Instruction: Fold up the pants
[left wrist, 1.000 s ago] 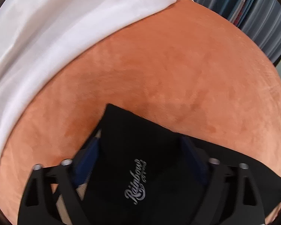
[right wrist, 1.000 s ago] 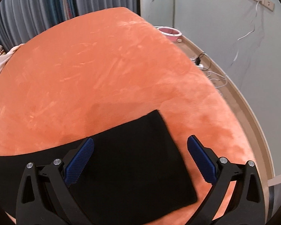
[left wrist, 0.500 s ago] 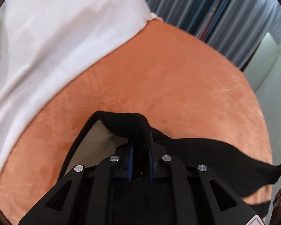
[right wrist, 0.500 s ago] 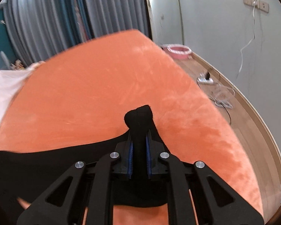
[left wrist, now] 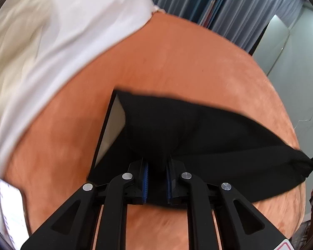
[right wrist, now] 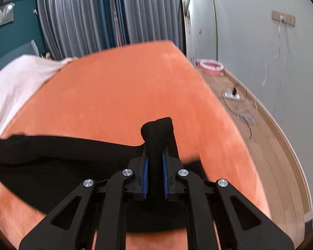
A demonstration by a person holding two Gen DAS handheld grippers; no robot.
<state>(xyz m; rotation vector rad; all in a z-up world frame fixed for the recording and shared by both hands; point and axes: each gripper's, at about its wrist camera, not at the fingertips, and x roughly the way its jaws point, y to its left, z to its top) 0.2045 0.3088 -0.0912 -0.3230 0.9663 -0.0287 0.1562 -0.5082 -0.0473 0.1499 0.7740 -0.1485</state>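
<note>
We can read no text, brand or number in either view. A white card (left wrist: pixel 11 206) at the lower left edge of the left wrist view carries faint marks, but they are too blurred for us to make out.

The pants (left wrist: pixel 208 133) are plain black with a pale beige lining; the bed cover (right wrist: pixel 119 89) is plain orange, the sheet (left wrist: pixel 58 31) white, the curtains (right wrist: pixel 89 18) grey-blue.

Left gripper (left wrist: pixel 156 179) pinching the black pants (left wrist: pixel 198 129)

The jaws are closed on a fold; the pants stretch right over the orange cover (left wrist: pixel 177 62), a white sheet (left wrist: pixel 62 31) far left.
</note>
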